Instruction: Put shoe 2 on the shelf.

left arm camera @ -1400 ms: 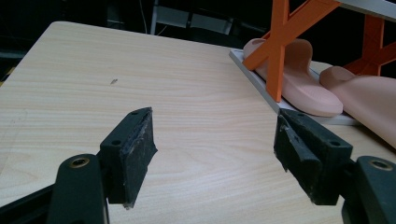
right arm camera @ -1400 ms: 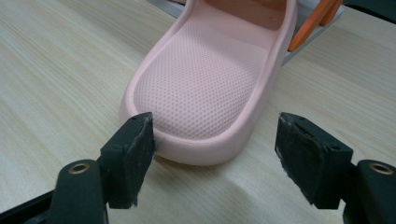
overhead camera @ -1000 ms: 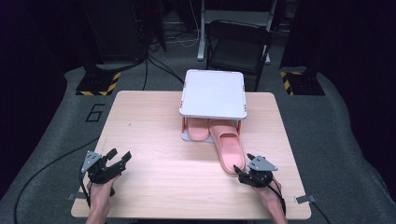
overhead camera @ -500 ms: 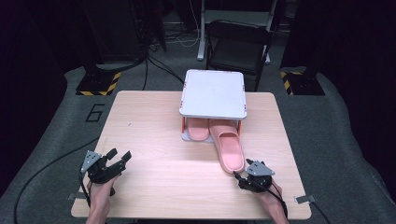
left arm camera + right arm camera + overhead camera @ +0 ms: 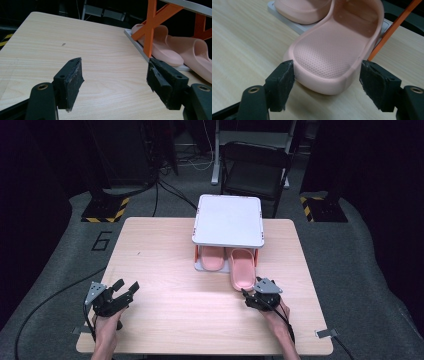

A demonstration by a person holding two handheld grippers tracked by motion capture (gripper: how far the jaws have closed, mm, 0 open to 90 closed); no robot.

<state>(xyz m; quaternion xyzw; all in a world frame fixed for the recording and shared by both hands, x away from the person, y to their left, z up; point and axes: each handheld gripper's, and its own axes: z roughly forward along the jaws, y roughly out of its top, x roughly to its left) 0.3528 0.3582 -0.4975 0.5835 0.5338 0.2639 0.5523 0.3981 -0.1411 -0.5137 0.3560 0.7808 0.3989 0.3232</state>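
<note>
Right slipper (image 5: 242, 268) now pushed further under the rack (image 5: 228, 220), centre frame, straighter than before. Right gripper (image 5: 251, 296) at its heel, jaws wide, not gripping. Left gripper (image 5: 126, 288) unmoved lower left, jaws wide, empty.

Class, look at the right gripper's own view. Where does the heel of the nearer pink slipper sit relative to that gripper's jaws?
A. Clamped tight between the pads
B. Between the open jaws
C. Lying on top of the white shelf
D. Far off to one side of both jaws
B: the pink slipper's heel sits between the right gripper's spread jaws; whether the pads touch it is unclear.
</note>
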